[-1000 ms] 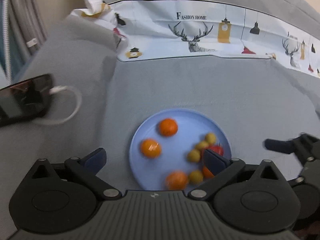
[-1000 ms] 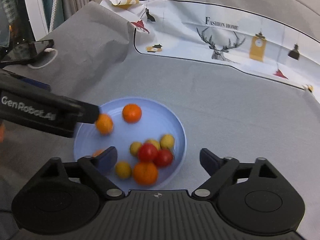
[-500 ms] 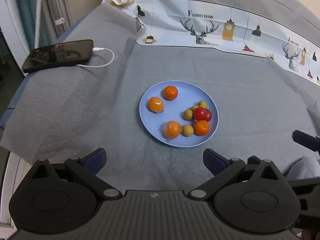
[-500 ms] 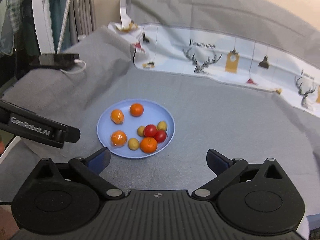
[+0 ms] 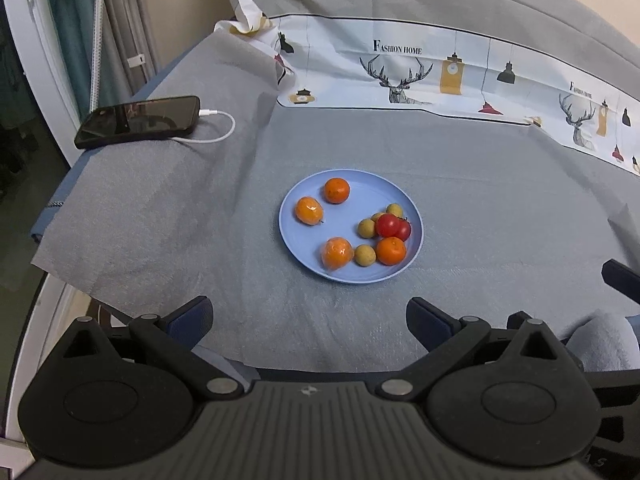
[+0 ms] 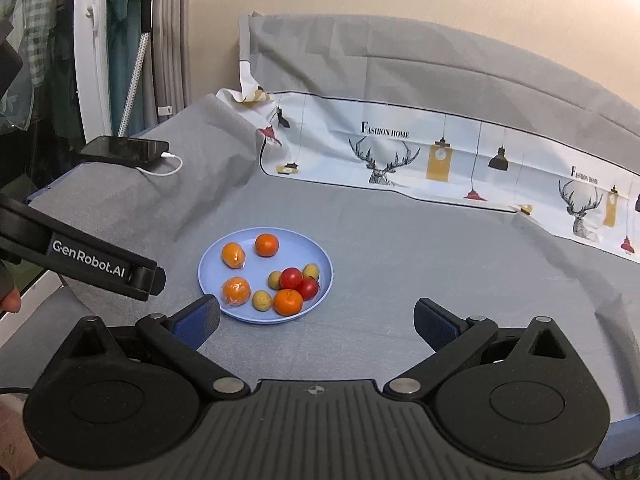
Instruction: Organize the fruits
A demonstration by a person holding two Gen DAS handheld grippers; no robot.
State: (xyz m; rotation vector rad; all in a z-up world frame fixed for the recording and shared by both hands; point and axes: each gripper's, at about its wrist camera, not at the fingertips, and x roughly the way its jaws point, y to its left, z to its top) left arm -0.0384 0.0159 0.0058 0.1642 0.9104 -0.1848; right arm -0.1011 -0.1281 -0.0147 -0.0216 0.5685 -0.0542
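A blue plate [image 5: 300, 236] [image 6: 324, 264] sits on the grey cloth and holds all the fruit. On it lie several oranges, two in clear wrap [image 5: 337, 253] [image 6: 236, 290], two red tomatoes [image 5: 388, 225] [image 6: 291, 278] and several small yellow-green fruits [image 5: 365, 255] [image 6: 261, 300]. My left gripper [image 5: 309, 314] is open and empty, back from the plate's near edge. My right gripper [image 6: 316, 318] is open and empty, near the plate's near right edge. The left gripper's finger [image 6: 146, 278] shows at the left in the right wrist view.
A black phone [image 5: 138, 121] [image 6: 124, 150] on a white cable lies at the far left near the table edge. A white printed cloth [image 5: 440, 76] [image 6: 440, 156] runs along the back. The table edge drops off at the left.
Both grippers have pulled back and up from the plate, so it looks smaller and farther. The fruit on the plate has stayed put.
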